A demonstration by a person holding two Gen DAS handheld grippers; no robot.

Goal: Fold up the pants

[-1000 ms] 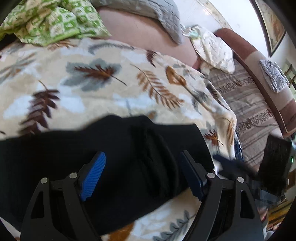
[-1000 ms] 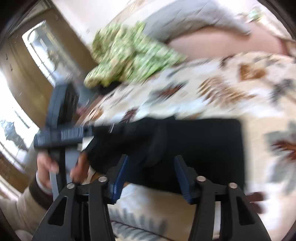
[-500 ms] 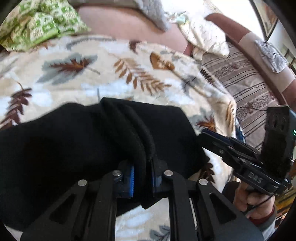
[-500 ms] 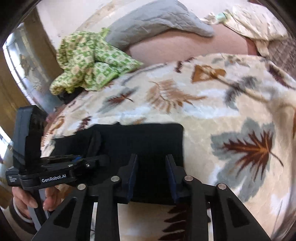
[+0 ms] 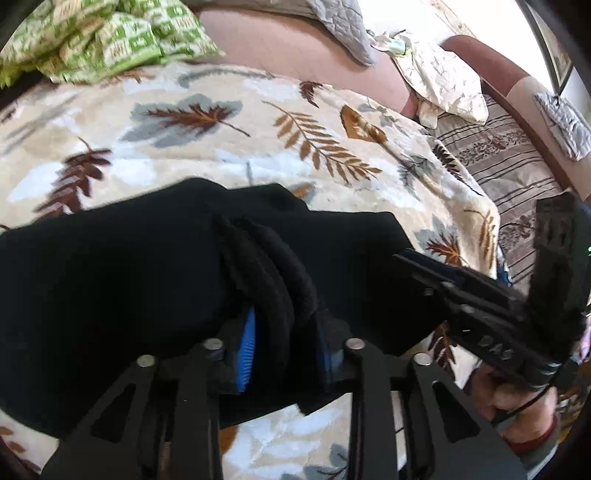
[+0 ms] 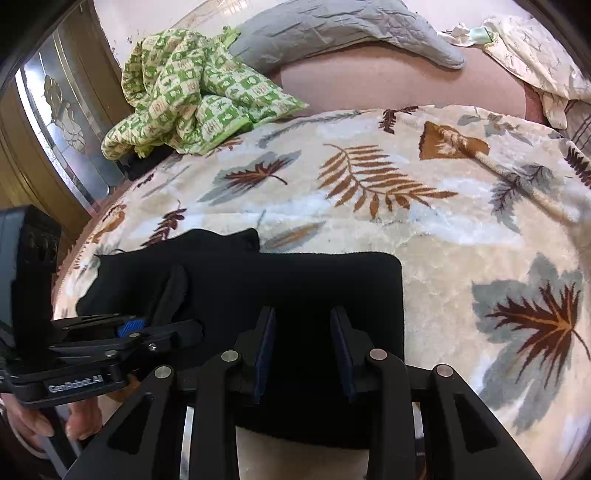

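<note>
Black pants [image 5: 110, 288] lie folded on a leaf-print blanket [image 5: 221, 147]. My left gripper [image 5: 284, 347] holds a thick raised ridge of the fabric near the pants' left end. Its blue pads still press on the ridge while the jaws are opening. In the right wrist view the pants [image 6: 314, 280] form a dark rectangle. My right gripper [image 6: 303, 350] is narrowly set over their near edge with black cloth filling the gap between its pads. The left gripper [image 6: 147, 330] shows at the left, held by a hand. The right gripper [image 5: 406, 258] reaches the pants' right end.
A green patterned cloth [image 6: 192, 92] and a grey quilted pillow [image 6: 332, 33] lie at the far side of the bed. A cream cloth [image 5: 443, 81] and a striped cover [image 5: 509, 162] lie to the right. Bare blanket [image 6: 461, 221] stretches beyond and right of the pants.
The left gripper went from wide open to clamped on a fold of the pants; its pads now stand a little wider. The right gripper narrowed onto the near edge and moved closer.
</note>
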